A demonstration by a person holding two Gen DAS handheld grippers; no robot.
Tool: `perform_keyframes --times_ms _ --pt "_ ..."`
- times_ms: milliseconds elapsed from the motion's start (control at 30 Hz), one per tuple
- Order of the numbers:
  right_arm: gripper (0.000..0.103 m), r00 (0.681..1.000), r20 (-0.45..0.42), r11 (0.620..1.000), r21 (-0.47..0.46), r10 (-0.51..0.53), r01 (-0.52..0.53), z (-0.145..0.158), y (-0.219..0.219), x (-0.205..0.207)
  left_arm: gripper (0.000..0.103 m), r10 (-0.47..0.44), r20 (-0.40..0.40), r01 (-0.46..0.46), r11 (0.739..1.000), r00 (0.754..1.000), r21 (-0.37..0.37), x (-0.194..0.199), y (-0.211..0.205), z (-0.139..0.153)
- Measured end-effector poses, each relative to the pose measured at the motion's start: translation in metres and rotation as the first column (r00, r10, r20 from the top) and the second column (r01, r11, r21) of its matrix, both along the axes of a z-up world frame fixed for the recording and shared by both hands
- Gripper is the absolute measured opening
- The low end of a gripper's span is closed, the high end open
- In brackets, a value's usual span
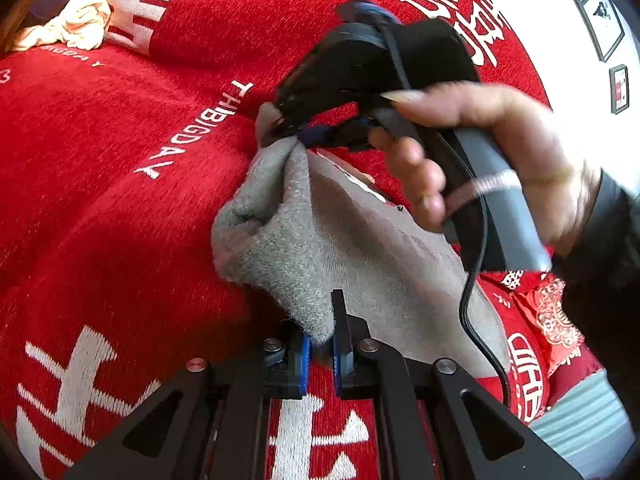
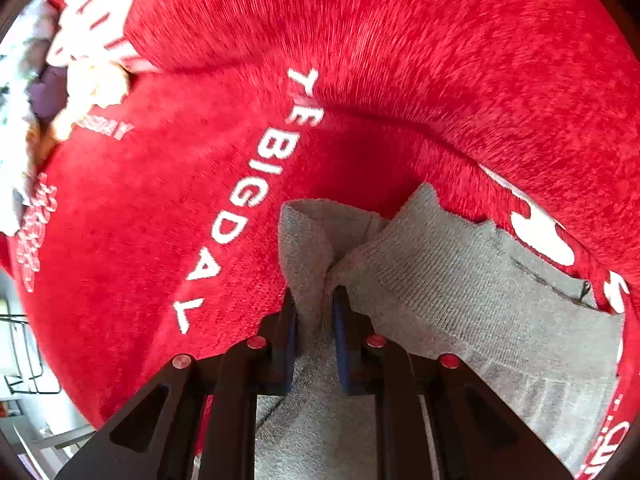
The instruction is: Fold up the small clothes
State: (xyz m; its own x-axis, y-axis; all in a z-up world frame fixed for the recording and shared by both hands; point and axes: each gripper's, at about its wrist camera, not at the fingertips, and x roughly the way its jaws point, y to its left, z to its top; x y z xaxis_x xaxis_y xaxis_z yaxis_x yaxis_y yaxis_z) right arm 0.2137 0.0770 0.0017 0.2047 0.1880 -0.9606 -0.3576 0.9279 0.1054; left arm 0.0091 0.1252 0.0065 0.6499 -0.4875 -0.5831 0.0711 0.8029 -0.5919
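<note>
Where both tools pinch, the grey sock (image 1: 320,248) bunches, hiding its edge

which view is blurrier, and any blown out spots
Right wrist view: red blanket streaks with motion blur toward the top, grey sock fairly sharp. Left wrist view: mostly crisp, but the top right corner is blown out white; both bend hard at the edges.
</note>
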Motion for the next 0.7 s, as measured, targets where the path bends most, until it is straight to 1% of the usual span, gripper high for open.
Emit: perform_keyframes --times_ms 100,200,233,267,300,333,367,400,433,533,567,633,700 --pt "0.017 0.999 0.034 0.996 0.093 -0.007 0.004 0.013 -0.018 -0.005 0.009 0.002 0.008 -0.002 1.0 1.0 0.002 -0.008 0.0 -0.001" --pt "0.017 0.998 0.05 0.981 0.195 -0.028 0.018 0.022 -0.039 0.001 0.01 0.013 0.01 -0.014 0.999 1.0 0.03 -0.012 0.001 0.0" --pt "0.017 0.998 0.051 0.975 0.22 -0.033 0.021 0.025 -0.043 0.001 0.014 0.021 0.011 -0.021 0.999 1.0 0.039 -0.016 0.002 0.001" --pt "0.017 0.998 0.054 0.97 0.242 -0.037 0.022 0.026 -0.046 0.003 0.044 0.032 0.011 -0.033 0.998 0.999 0.05 -0.019 0.005 0.002" --pt "0.017 0.998 0.058 0.964 0.265 -0.04 0.023 0.029 -0.051 0.001 0.101 0.06 0.009 -0.06 0.996 0.998 0.067 -0.022 0.009 0.002" --pt "0.017 0.998 0.057 0.957 0.29 -0.041 0.023 0.031 -0.056 0.0 0.101 0.101 0.019 -0.102 0.992 0.995 0.078 -0.028 0.014 0.003" --pt "0.017 0.998 0.056 0.953 0.303 -0.043 0.024 0.03 -0.058 0.001 0.102 0.141 0.062 -0.146 0.987 0.988 0.069 -0.035 0.02 0.004" --pt "0.017 0.998 0.053 0.948 0.319 -0.046 0.027 0.032 -0.061 -0.001 0.102 0.145 0.083 -0.151 0.986 0.986 0.069 -0.04 0.024 0.007" --pt "0.017 0.998 0.051 0.943 0.332 -0.047 0.027 0.032 -0.064 -0.001 0.102 0.136 0.084 -0.142 0.987 0.987 0.074 -0.041 0.026 0.008" --pt "0.016 0.998 0.049 0.931 0.363 -0.05 0.029 0.034 -0.072 -0.003 0.102 0.095 0.056 -0.101 0.988 0.994 0.113 -0.031 0.023 0.007" --pt "0.016 0.998 0.047 0.926 0.376 -0.051 0.03 0.034 -0.074 -0.003 0.102 0.077 0.041 -0.081 0.99 0.996 0.115 -0.026 0.021 0.005" --pt "0.017 0.997 0.052 0.921 0.387 -0.051 0.027 0.037 -0.078 -0.007 0.102 0.048 -0.006 -0.048 0.994 0.999 0.101 -0.009 0.015 0.001" --pt "0.016 0.997 0.057 0.916 0.4 -0.05 0.023 0.041 -0.084 -0.01 0.102 0.029 -0.021 -0.027 0.997 0.999 0.069 0.01 0.011 -0.001"
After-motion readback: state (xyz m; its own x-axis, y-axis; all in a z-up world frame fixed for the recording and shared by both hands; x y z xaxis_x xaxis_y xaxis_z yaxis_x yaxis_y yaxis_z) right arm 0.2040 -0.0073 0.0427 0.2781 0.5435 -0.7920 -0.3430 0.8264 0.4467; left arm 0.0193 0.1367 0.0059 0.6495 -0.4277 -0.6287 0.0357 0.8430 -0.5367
